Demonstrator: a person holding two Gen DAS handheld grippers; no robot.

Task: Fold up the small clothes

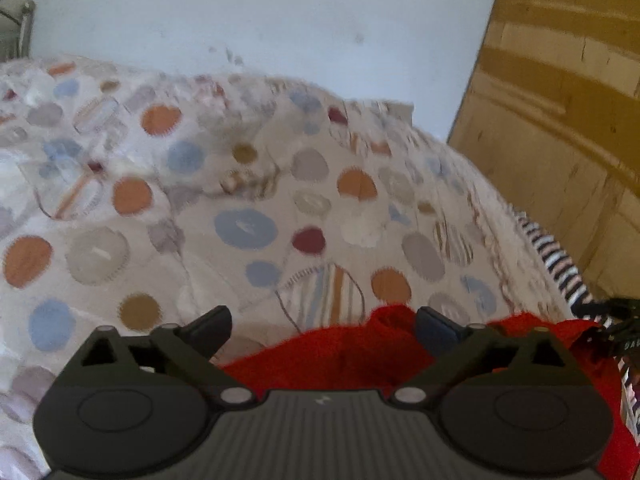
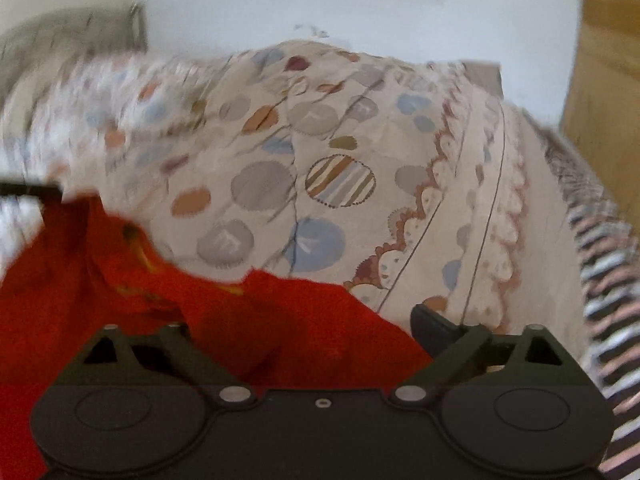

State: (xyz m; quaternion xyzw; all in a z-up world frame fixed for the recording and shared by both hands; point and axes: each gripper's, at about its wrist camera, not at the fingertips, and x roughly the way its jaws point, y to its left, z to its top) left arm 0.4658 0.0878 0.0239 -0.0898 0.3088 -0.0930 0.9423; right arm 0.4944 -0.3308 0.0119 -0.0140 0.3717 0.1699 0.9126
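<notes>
Hovering with both the left gripper [image 1: 322, 326] and right gripper [image 2: 304, 326] spread apart directly over the red garment [image 1: 340, 356] beneath the fingers on the patterned bedspread [image 1: 240, 200], apparently positioning for a fold grip.

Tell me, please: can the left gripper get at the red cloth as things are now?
Probably yes. The left gripper is open, and the red cloth lies bunched right between its fingers on the bedspread. Nothing stands between them, though the picture is blurred.
</notes>
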